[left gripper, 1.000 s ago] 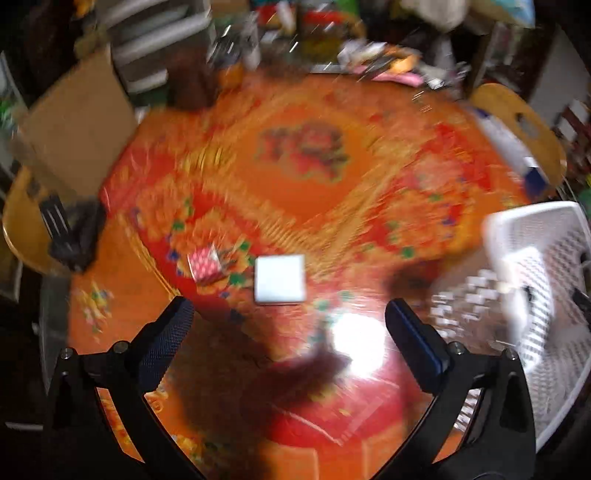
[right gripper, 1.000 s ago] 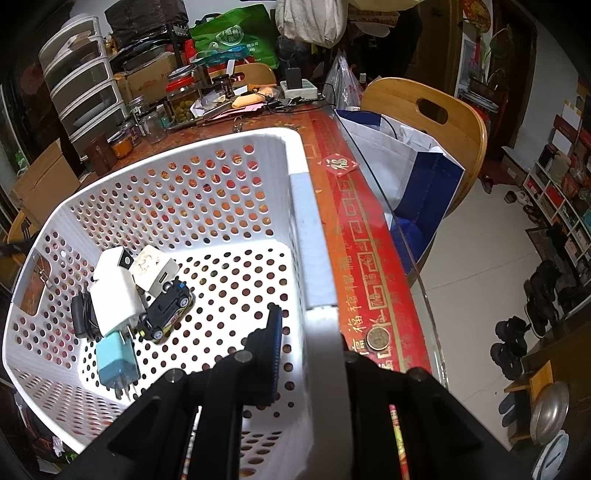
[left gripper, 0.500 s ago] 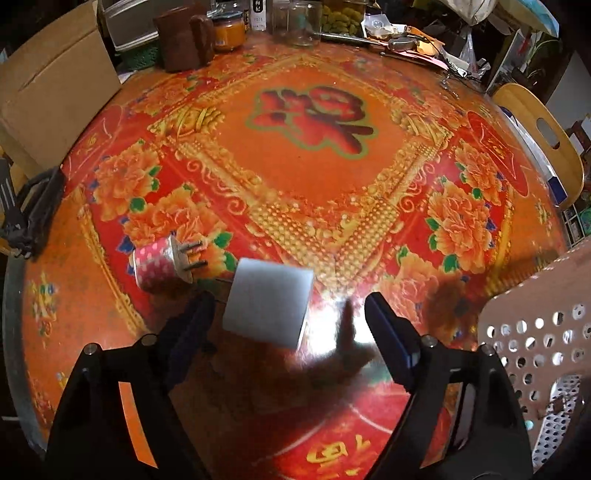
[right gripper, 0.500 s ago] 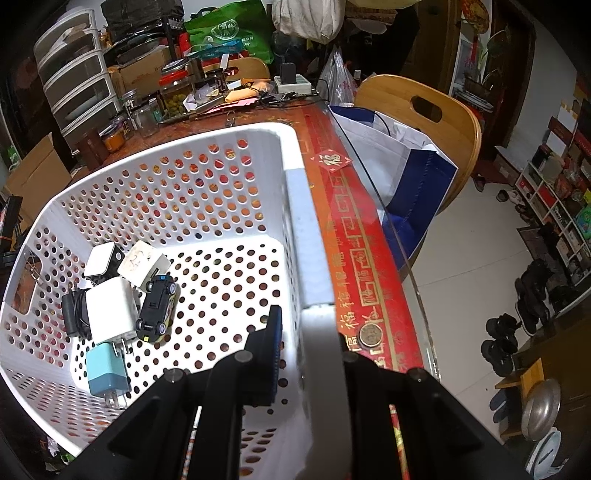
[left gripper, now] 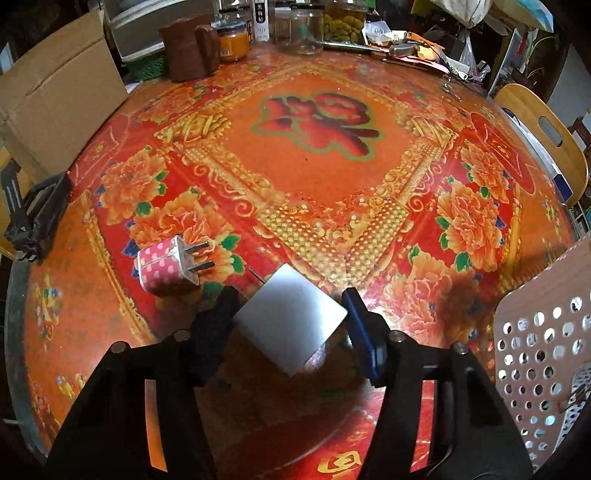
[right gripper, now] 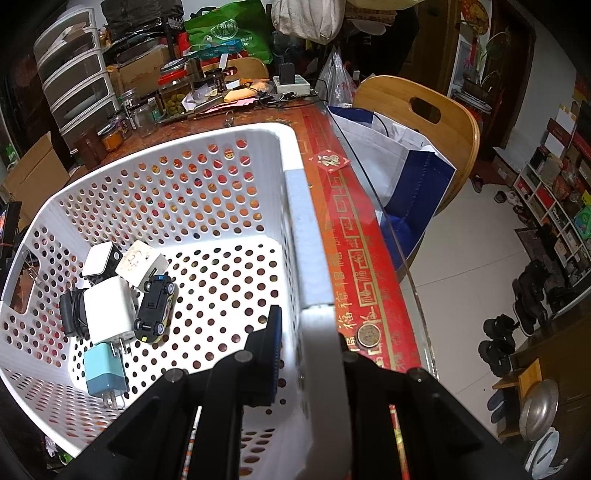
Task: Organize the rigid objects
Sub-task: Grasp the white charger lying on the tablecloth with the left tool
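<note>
Between our left gripper's jaws sits the white charger block, turned corner-on; both pads look to be touching its sides, so we judge the jaws clamped on it, low over the counter, ready to carry across. Just left of it the pink polka-dot plug lies on its side, prongs pointing right, likely next to collect. At the right edge, a corner of the white basket shows, close enough for a short transfer.

On the right side, our right gripper has its jaws clamped on the basket's near wall, one pad inside, the other hidden outside. We judge this is to steady the basket while items drop in.

Only the right wrist view shows the contents: white adapters, a pale blue plug and a black toy car, clustered at the left. Only the left view shows what remains on the counter. Farther back, jars and a cardboard box line the rim.
</note>
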